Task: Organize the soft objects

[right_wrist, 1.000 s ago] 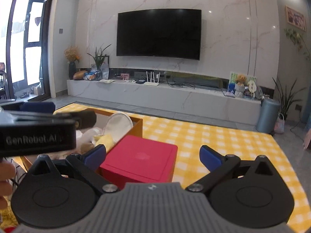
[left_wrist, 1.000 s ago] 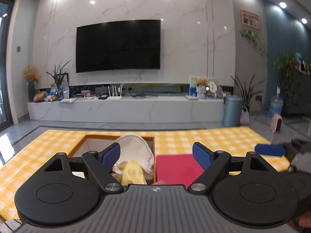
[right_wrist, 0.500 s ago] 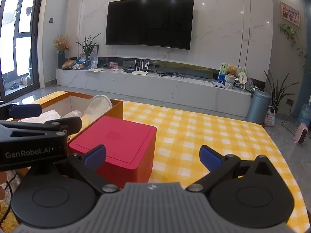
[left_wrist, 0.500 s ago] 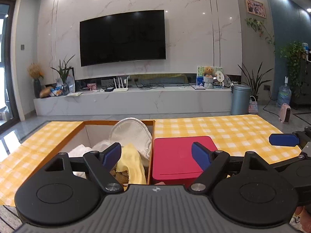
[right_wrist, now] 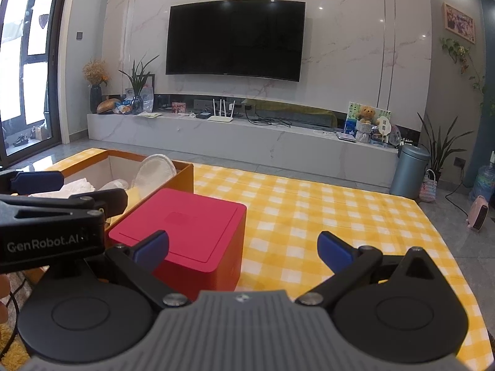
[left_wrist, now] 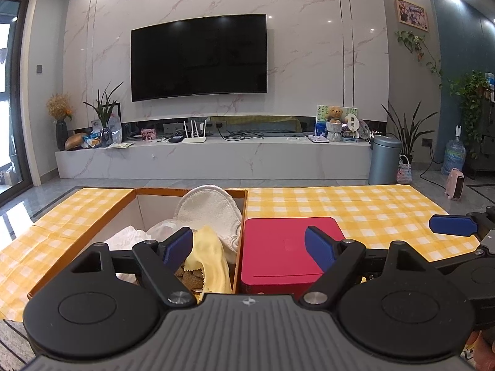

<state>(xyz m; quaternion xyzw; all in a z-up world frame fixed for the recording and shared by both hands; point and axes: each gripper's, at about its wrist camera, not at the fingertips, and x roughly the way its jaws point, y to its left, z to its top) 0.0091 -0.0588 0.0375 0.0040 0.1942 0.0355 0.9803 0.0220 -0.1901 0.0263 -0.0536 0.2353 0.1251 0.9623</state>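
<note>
While both tongs (left_wrist: pixel 249 244) (right_wrist: pixel 243 249) stay spread and empty, the red box (left_wrist: pixel 286 249) looms nearer than before.

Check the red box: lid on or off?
On. The red box shows a flat closed top with a seam line round its edge in both wrist views, and nothing of its inside is visible.
</note>
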